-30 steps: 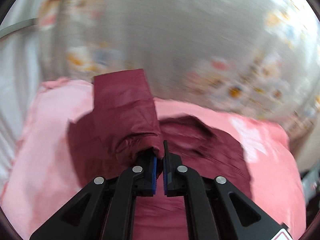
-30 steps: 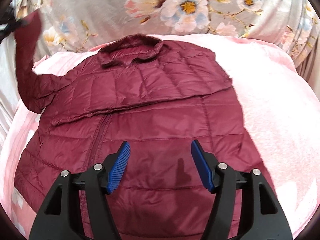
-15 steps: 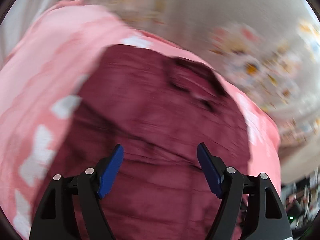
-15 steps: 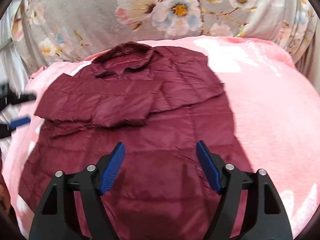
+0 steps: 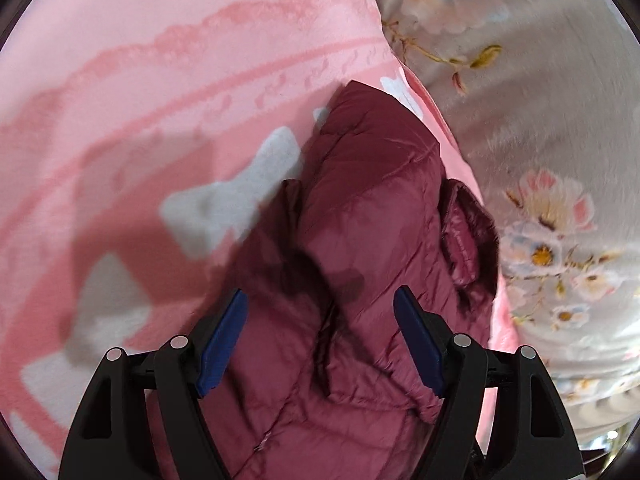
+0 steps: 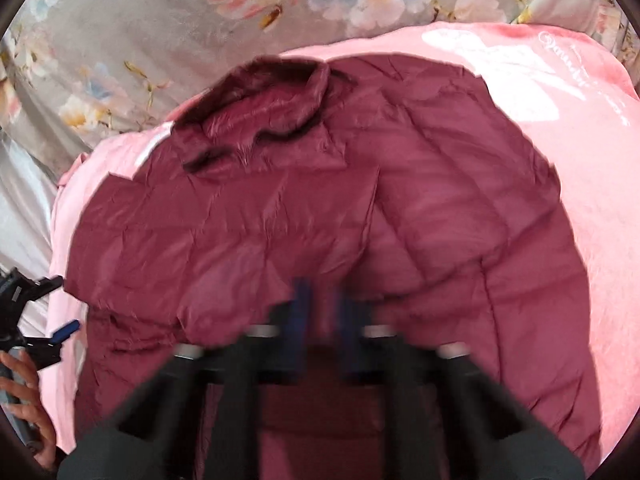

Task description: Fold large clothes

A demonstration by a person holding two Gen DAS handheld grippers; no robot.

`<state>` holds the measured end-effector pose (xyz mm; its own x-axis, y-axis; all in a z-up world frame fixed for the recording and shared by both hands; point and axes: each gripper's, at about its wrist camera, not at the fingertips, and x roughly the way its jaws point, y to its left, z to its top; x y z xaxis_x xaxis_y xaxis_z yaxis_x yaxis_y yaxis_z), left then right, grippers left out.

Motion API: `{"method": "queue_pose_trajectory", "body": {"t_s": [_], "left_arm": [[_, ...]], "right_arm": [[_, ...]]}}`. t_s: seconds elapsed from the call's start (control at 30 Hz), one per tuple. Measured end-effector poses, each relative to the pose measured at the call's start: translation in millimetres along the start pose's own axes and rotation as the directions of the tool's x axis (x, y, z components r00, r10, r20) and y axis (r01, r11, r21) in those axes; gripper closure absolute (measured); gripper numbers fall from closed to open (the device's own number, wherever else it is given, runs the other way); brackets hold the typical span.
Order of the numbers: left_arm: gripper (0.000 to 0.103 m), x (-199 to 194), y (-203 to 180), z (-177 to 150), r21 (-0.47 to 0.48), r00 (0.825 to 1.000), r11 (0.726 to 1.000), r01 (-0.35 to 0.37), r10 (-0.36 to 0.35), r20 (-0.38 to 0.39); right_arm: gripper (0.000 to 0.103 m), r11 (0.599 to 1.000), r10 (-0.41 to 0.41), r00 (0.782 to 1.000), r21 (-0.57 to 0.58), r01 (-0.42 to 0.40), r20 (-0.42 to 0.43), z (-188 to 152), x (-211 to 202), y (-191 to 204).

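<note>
A maroon quilted jacket (image 6: 320,216) lies flat on a pink blanket (image 6: 580,120), collar (image 6: 260,96) at the far side, both sleeves folded across the chest. My right gripper (image 6: 322,320) is blurred by motion, low over the jacket's middle, its blue pads close together with maroon fabric between them. My left gripper (image 5: 320,340) is open and empty just above the jacket's left edge (image 5: 360,208). The left gripper also shows at the left edge of the right wrist view (image 6: 40,320), held by a hand.
A grey floral sheet (image 6: 160,20) covers the area behind the blanket and also runs along the right of the left wrist view (image 5: 540,100). The pink blanket with white patches (image 5: 224,204) spreads to the left of the jacket.
My left gripper let go of the sleeve, which now lies folded across the chest, and moved to the jacket's left edge. My right gripper moved forward over the jacket and its jaws closed in.
</note>
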<state>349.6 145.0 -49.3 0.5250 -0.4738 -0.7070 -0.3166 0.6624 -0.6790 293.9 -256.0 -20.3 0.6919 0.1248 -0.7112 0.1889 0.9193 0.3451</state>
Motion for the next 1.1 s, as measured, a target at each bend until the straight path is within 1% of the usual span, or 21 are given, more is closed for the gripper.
{"method": "queue_pose_trajectory", "body": {"t_s": [0.07, 0.13, 0.2, 0.3, 0.4, 0.5, 0.57, 0.6, 0.67, 0.73, 0.77, 0.9, 0.97, 1.0, 1.03, 1.1], "left_arm": [[0.030, 3, 0, 6, -0.021, 1.000, 1.000, 0.021, -0.021, 0.003], [0.030, 6, -7, 13, -0.021, 1.000, 1.000, 0.014, -0.014, 0.021], [0.030, 11, -11, 17, -0.022, 1.000, 1.000, 0.010, -0.009, 0.025], [0.030, 24, -19, 20, -0.019, 1.000, 1.000, 0.004, -0.004, 0.006], [0.030, 37, -25, 21, -0.005, 1.000, 1.000, -0.015, 0.015, -0.002], [0.033, 50, -28, 23, 0.033, 0.994, 0.994, -0.103, 0.102, 0.028], [0.051, 57, -30, 25, 0.078, 0.983, 0.981, -0.178, 0.173, 0.062], [0.055, 60, -31, 24, 0.097, 0.977, 0.973, -0.208, 0.202, 0.076], [0.078, 64, -33, 22, 0.137, 0.959, 0.952, -0.275, 0.261, 0.109], [0.088, 67, -33, 20, 0.170, 0.944, 0.931, -0.323, 0.302, 0.135], [0.091, 68, -33, 18, 0.182, 0.937, 0.922, -0.341, 0.317, 0.147], [0.092, 70, -37, 12, 0.233, 0.912, 0.887, -0.399, 0.359, 0.198], [0.092, 70, -44, 6, 0.284, 0.885, 0.842, -0.458, 0.405, 0.229], [0.092, 68, -46, 4, 0.300, 0.876, 0.826, -0.477, 0.421, 0.236], [0.091, 62, -50, 0, 0.325, 0.859, 0.797, -0.510, 0.448, 0.249], [0.088, 46, -56, -7, 0.348, 0.827, 0.752, -0.560, 0.480, 0.294]], "right_arm": [[0.102, 1.000, -0.003, 0.997, -0.016, 0.005, 0.082, 19, -26, 1], [0.102, 0.999, -0.016, 0.987, -0.032, 0.021, 0.161, 36, -51, 0], [0.102, 0.998, -0.042, 0.981, -0.047, 0.052, 0.188, 48, -60, -4], [0.102, 0.991, -0.104, 0.982, -0.062, 0.115, 0.159, 49, -47, -18], [0.102, 0.989, -0.135, 0.985, -0.044, 0.141, 0.110, 38, -25, -36], [0.102, 0.986, -0.164, 0.984, -0.031, 0.166, 0.070, 22, -9, -52], [0.102, 0.983, -0.179, 0.983, -0.028, 0.181, 0.045, 13, 0, -63], [0.102, 0.982, -0.184, 0.982, -0.026, 0.185, 0.033, 8, 5, -66], [0.102, 0.982, -0.188, 0.982, -0.019, 0.188, 0.003, 0, 16, -74], [0.102, 0.982, -0.190, 0.982, -0.020, 0.190, -0.001, -6, 24, -74], [0.102, 0.980, -0.196, 0.981, -0.027, 0.196, 0.005, -7, 25, -73], [0.102, 0.971, -0.230, 0.973, -0.069, 0.230, 0.004, -6, 27, -64], [0.100, 0.970, -0.235, 0.972, -0.064, 0.235, -0.006, -3, 22, -64], [0.099, 0.972, -0.232, 0.973, -0.041, 0.231, -0.007, -1, 12, -65], [0.097, 0.975, -0.222, 0.975, -0.023, 0.222, 0.005, 0, 3, -66], [0.096, 0.978, -0.208, 0.976, -0.016, 0.210, 0.069, 6, -23, -60]]}}
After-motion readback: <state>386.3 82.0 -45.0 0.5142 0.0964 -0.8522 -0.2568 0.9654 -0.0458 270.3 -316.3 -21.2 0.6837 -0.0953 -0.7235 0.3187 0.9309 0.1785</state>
